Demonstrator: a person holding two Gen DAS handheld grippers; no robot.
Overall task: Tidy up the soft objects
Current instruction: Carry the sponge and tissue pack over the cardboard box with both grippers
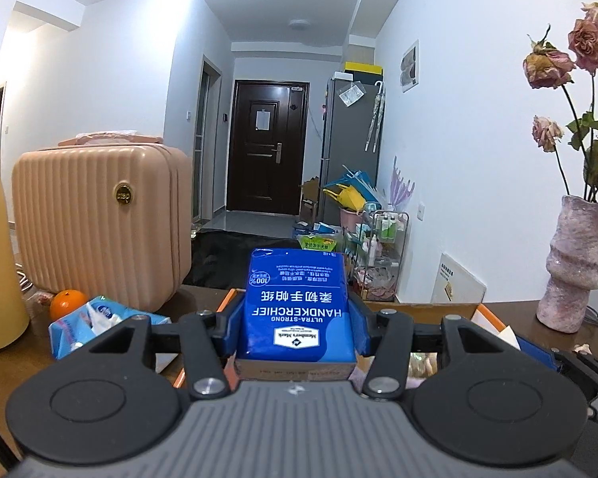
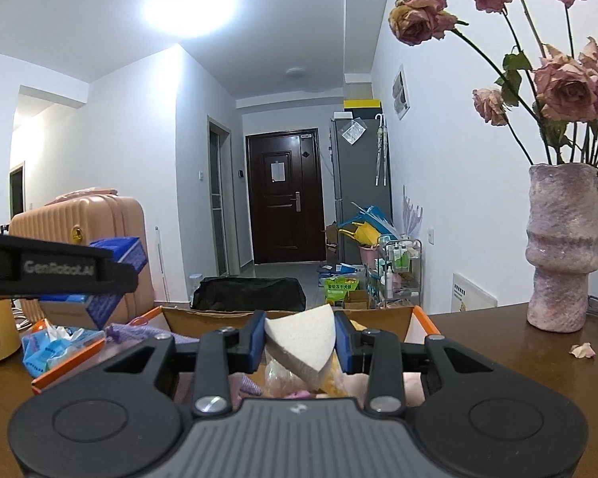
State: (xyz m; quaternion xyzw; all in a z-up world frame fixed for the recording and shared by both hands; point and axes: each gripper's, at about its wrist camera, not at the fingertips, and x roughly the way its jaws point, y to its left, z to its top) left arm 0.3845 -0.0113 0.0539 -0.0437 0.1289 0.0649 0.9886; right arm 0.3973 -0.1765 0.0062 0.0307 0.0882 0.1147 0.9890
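Both pairs of jaws were clamped on something. On the left gripper (image 1: 297, 314) they stood part open, their blue pads pressed to the sides of a blue pack of handkerchiefs (image 1: 297, 306), held off the table (image 1: 203, 298) above the orange-edged cardboard box (image 1: 486, 314). On the right gripper (image 2: 299, 342) the jaws were drawn close, pinching a white wedge of sponge (image 2: 305, 338) over the same box (image 2: 418, 318), where soft things lay in a heap. An opened packet of tissues (image 1: 99, 324) lay on the table to the left, beside an orange (image 1: 65, 302) and near a pink ribbed case (image 1: 99, 223). Far right stood a vase (image 2: 562, 247) of dried roses (image 2: 566, 87).
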